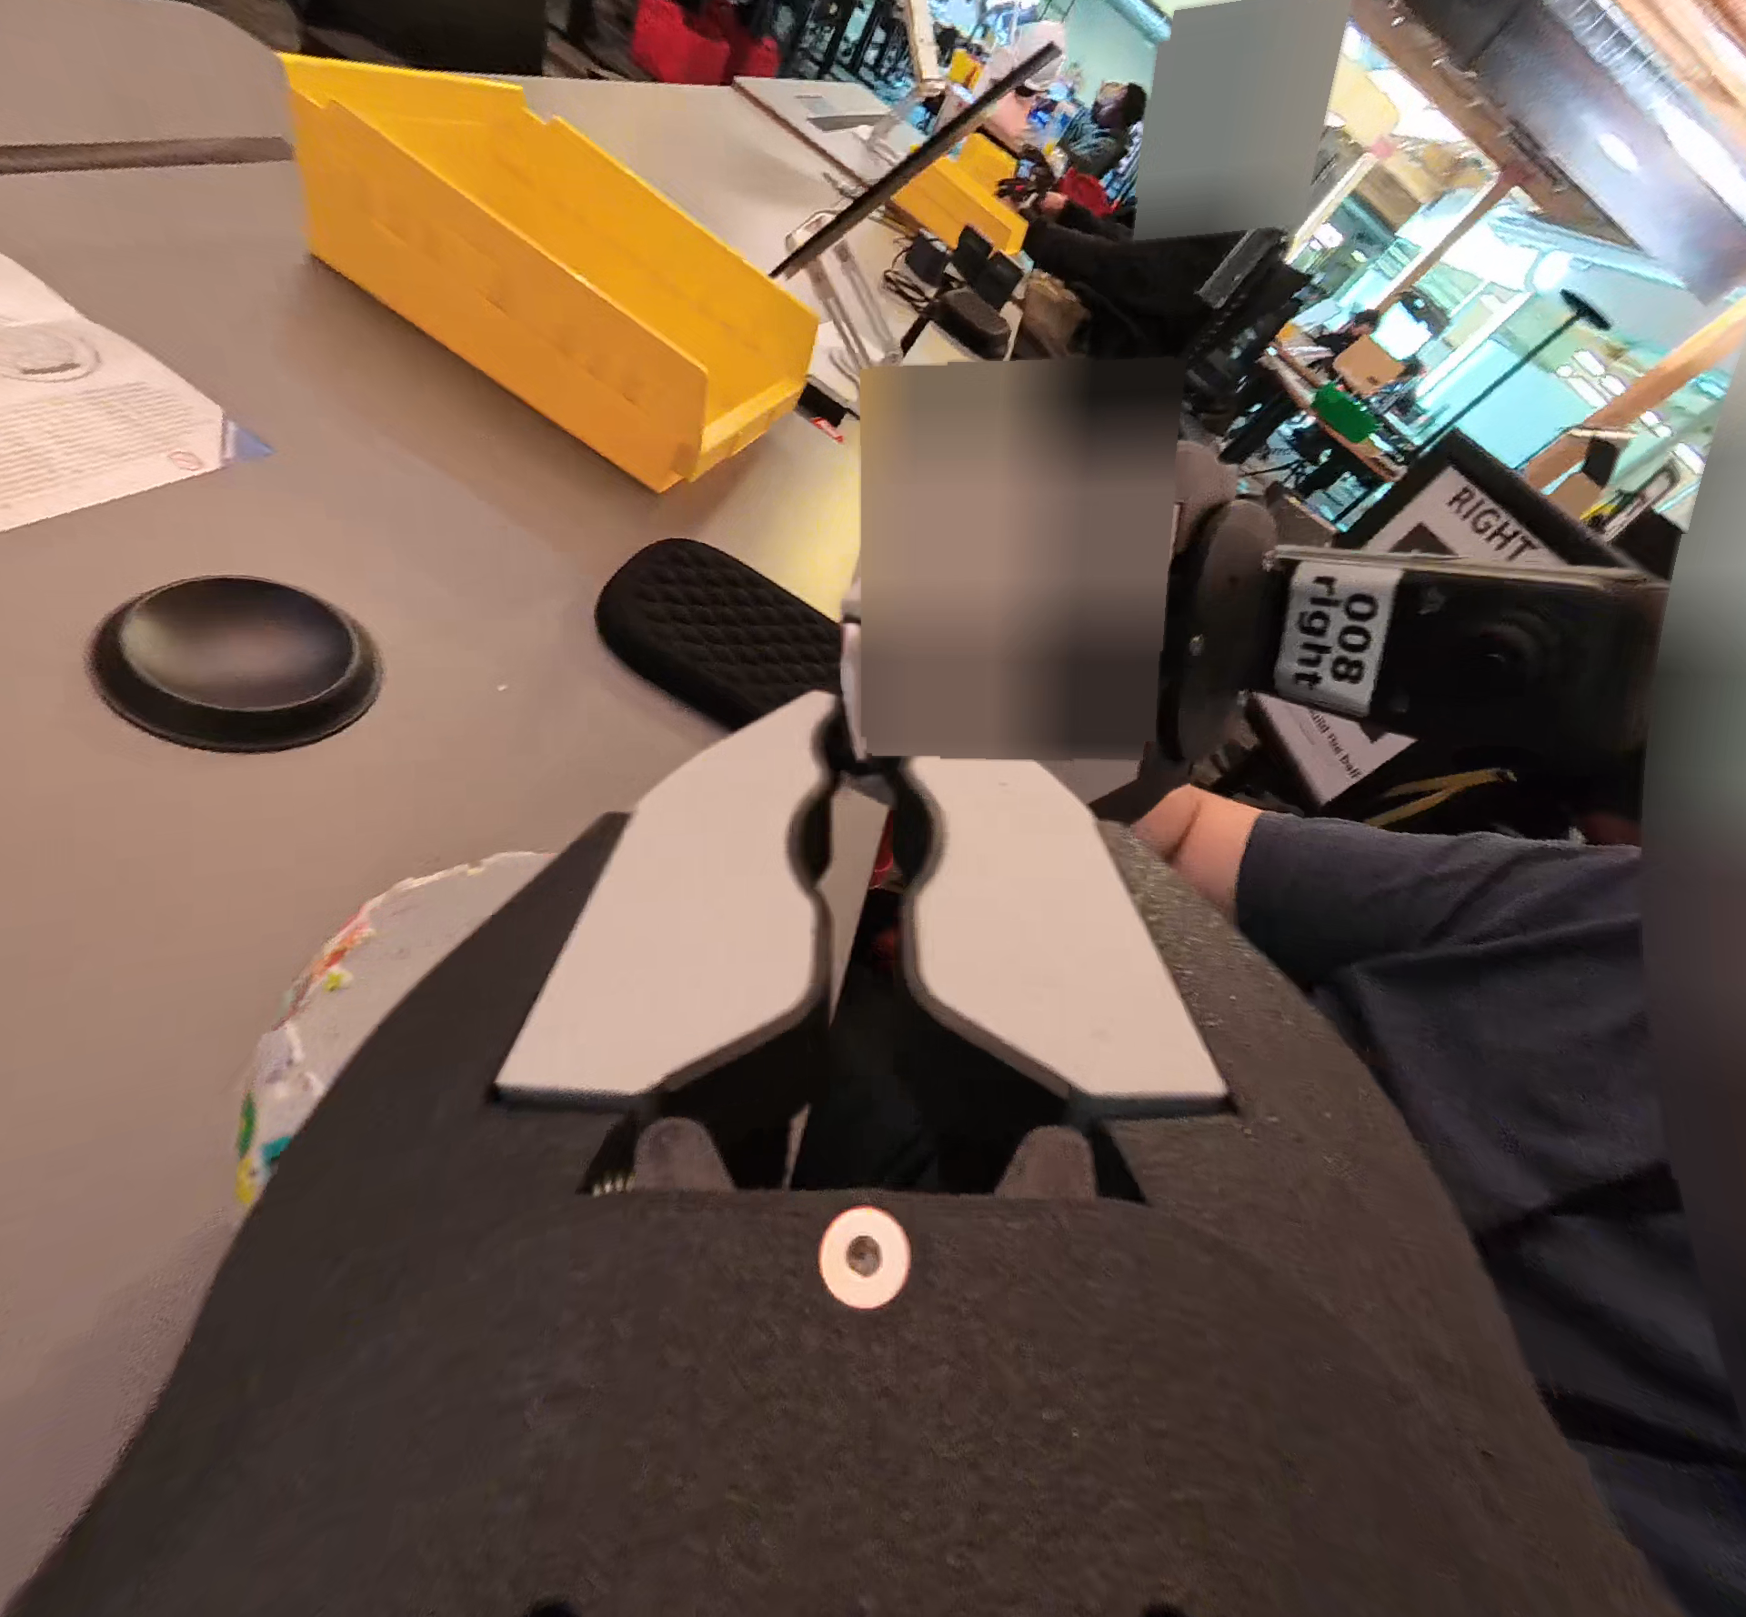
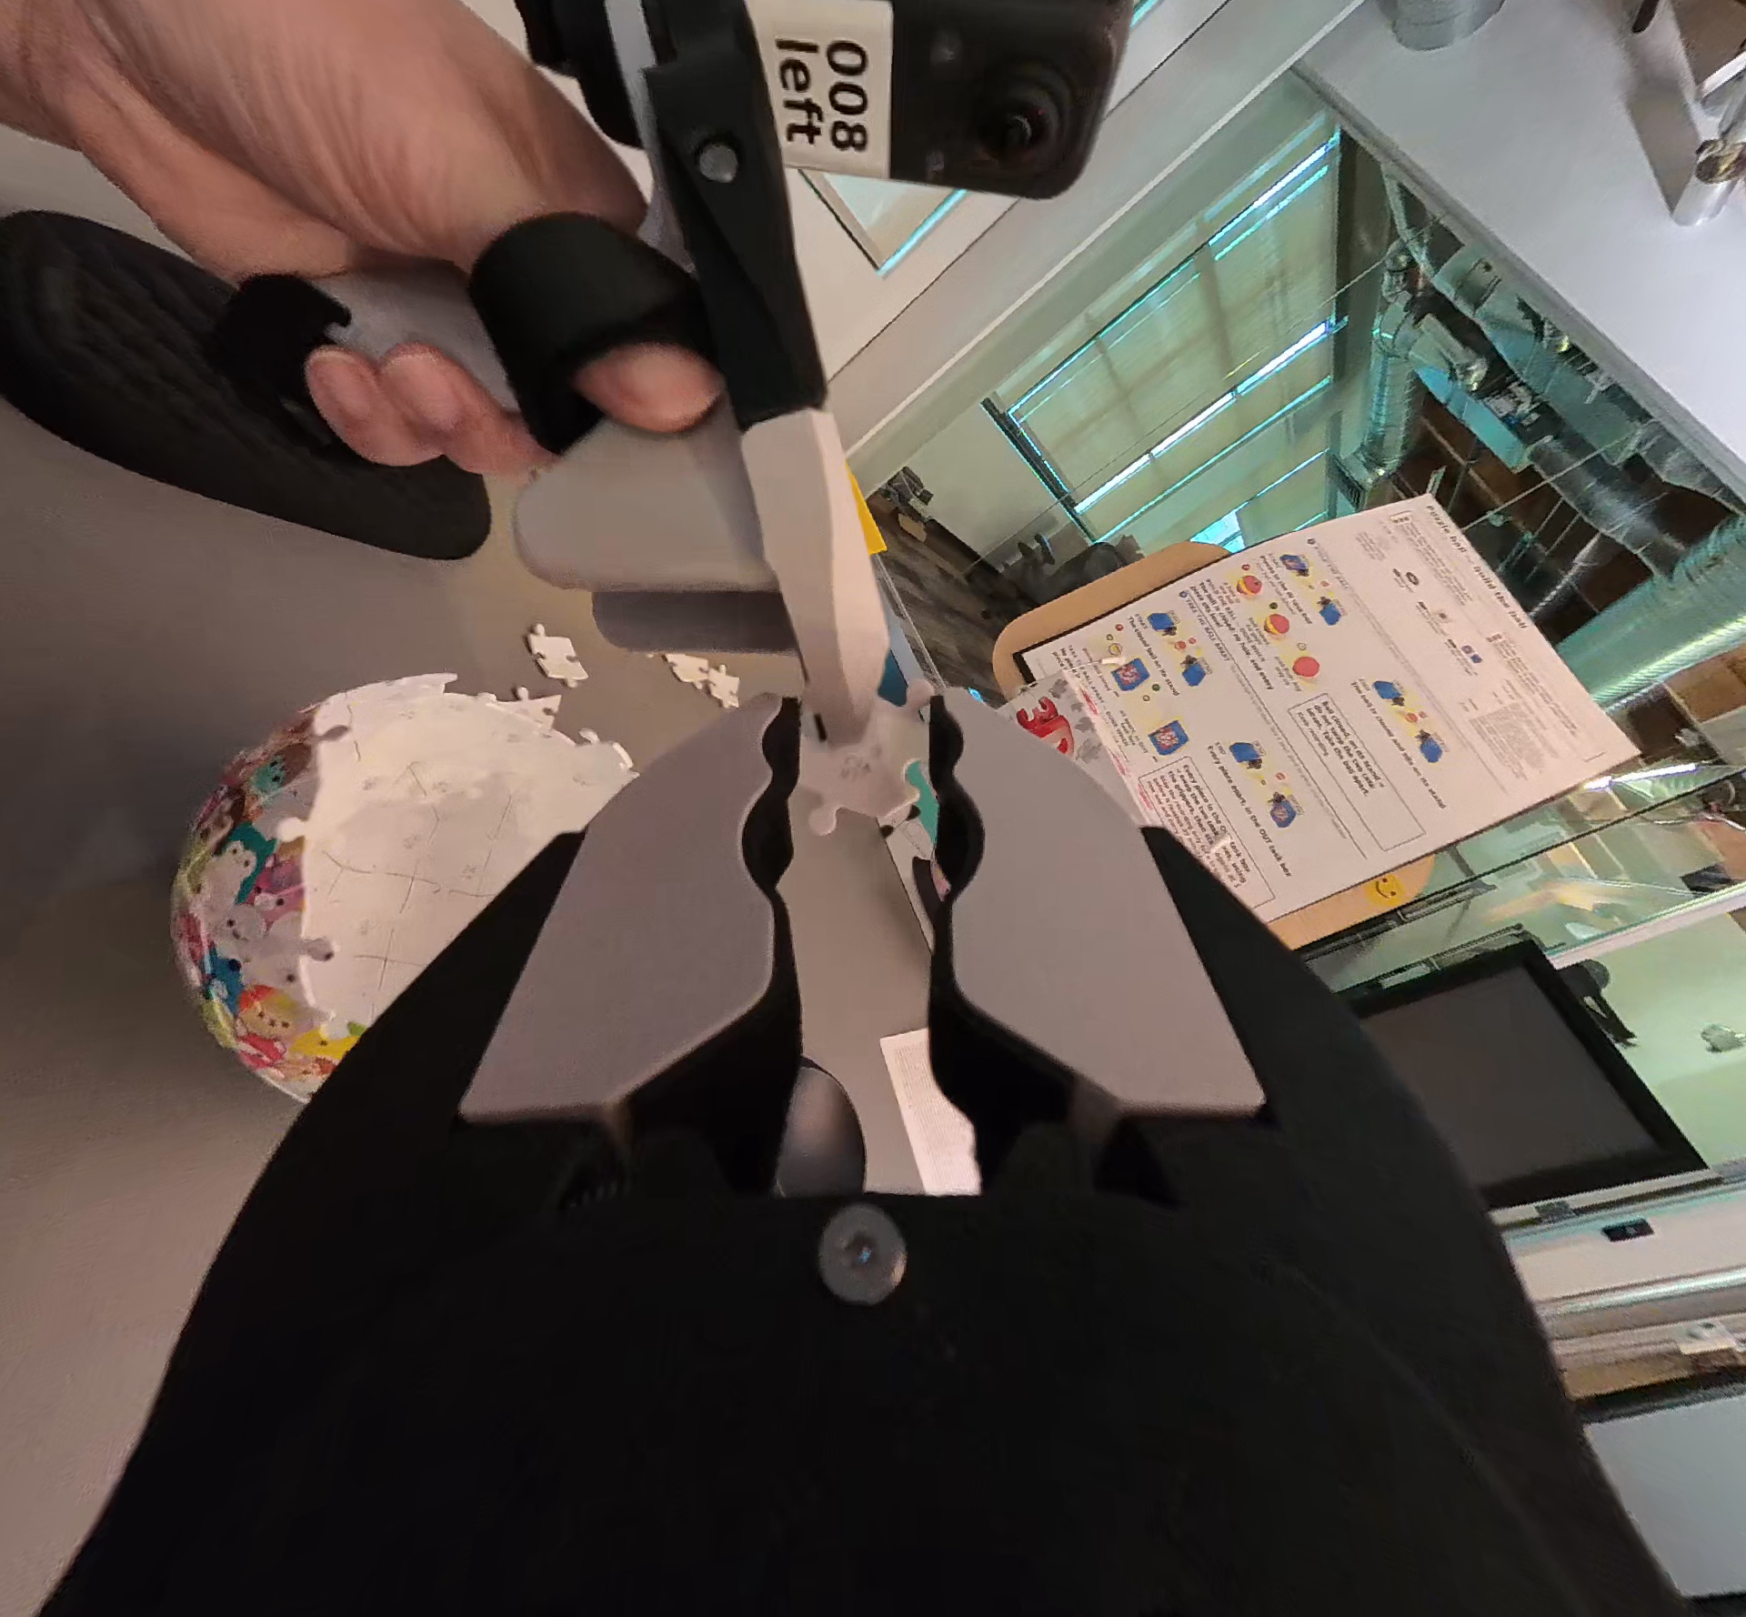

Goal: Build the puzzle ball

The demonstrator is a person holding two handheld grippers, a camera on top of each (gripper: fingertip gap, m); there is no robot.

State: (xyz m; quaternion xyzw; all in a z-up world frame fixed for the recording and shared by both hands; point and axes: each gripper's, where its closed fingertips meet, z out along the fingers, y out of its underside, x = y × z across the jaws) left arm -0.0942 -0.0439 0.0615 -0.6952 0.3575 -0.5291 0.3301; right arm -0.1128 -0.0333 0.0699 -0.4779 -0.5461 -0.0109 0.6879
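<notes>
Right wrist view gives the clearest read: right gripper [image 2: 855, 754] at frame centre, its grey fingers [image 2: 661, 891] partly apart, a white puzzle piece [image 2: 855, 768] sitting between the tips. Cannot tell if those tips actually touch the piece. Left gripper [image 2: 841, 712] comes down from upper centre, its narrow fingers closed on the top edge of the same piece. A hand [image 2: 283, 154] wraps that gripper's handle at upper left.

Half-built puzzle ball [image 2: 378, 872] lies left of centre on the grey table [image 2: 94, 1288], open side showing the white inner face, colourful print on the outer shell. Loose pieces [image 2: 557, 655] lie on the table just beyond it, near a black padded mat [image 2: 142, 400]. An instruction sheet [image 2: 1323, 702] on a clipboard fills the right middle, a dark monitor [image 2: 1512, 1080] below it.

Left wrist view adds less on the grasp: left gripper [image 1: 864, 764] fingers nearly together, a sliver of white piece at the tips, the rest hidden under a blur patch. Puzzle ball [image 1: 312, 986] only peeks out at lower left behind the gripper body. This view alone shows a yellow bin [image 1: 529, 249] in the upper left, a round black grommet [image 1: 236, 660] in the table, a printed paper [image 1: 85, 400] at the left edge, and a blue sleeve [image 1: 1436, 986] at right. Right gripper's camera housing [image 1: 1417, 646] sits at middle right; its fingers are hidden.
</notes>
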